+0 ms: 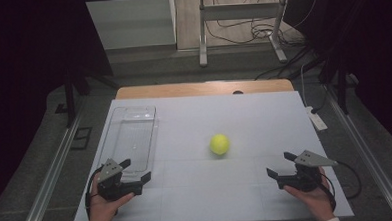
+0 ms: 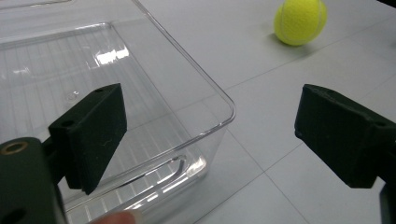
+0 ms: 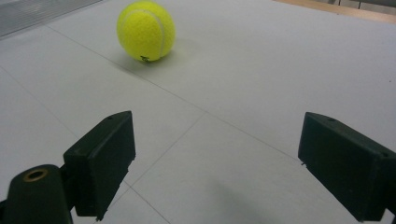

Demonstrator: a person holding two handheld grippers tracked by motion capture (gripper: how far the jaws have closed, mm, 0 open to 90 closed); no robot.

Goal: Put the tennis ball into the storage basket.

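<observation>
Locate the tennis ball (image 1: pixel 219 144) first: it rests on the white table (image 1: pixel 244 113) near the centre, touching nothing, to the right of the clear plastic bin (image 1: pixel 130 138).

Your right gripper (image 1: pixel 285 165) sits at the near right edge with its jaws spread wide and empty. From it the ball lies forward and to the left; in the right gripper view the ball (image 3: pixel 145 31) appears up and left of the line between the jaws, so you would have to swing the gripper left before advancing.

Your left gripper (image 1: pixel 135 172) is also spread open and empty, placed at the near end of the bin (one jaw lies over the bin's corner in the left gripper view). The ball is forward and to its right.

Judged from the high view, the right gripper looks slightly nearer. A ball has no long axis, so any jaw orientation serves.
</observation>
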